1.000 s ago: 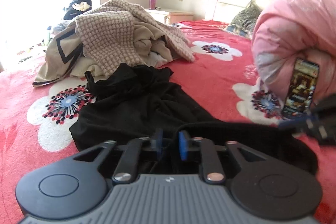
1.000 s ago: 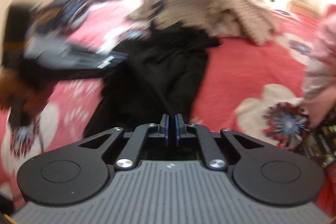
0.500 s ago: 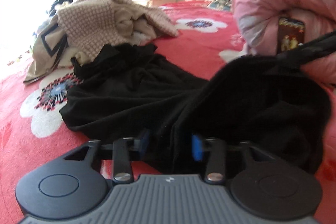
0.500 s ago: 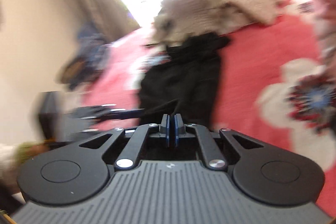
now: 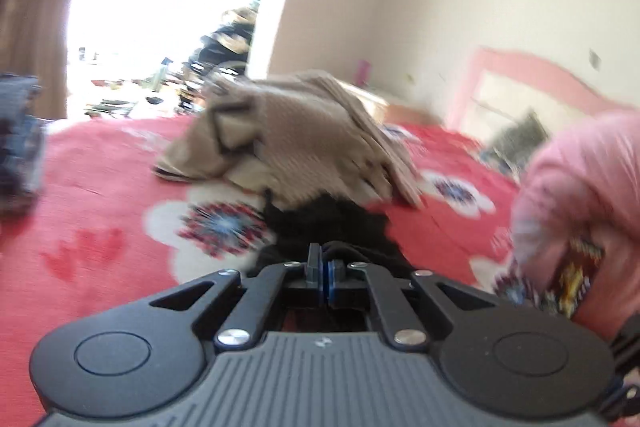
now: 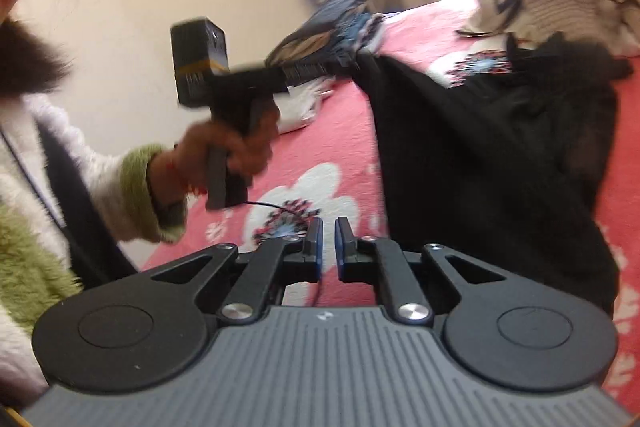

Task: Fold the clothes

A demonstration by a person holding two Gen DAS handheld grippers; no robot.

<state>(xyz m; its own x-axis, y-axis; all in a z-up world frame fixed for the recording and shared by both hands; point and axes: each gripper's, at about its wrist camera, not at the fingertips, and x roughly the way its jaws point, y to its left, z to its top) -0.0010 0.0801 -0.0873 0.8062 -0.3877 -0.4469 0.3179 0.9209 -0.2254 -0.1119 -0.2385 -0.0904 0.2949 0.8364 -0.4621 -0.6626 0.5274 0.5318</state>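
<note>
Since half a second ago we have raised the black garment [image 6: 492, 147] off the bed [image 6: 332, 131]. Nearest: right tongs [image 6: 328, 241], slightly parted, grasping nothing. Next: left tongs [image 5: 321, 269], clenched on one edge of the black garment, which hangs stretched above the bed. Beyond: beige clothes heap [image 5: 296, 135], unfolded; pink quilt [image 5: 580, 187] to the right. Progress: we judge folding barely begun; no finished fold shows, and the heap awaits.
</note>
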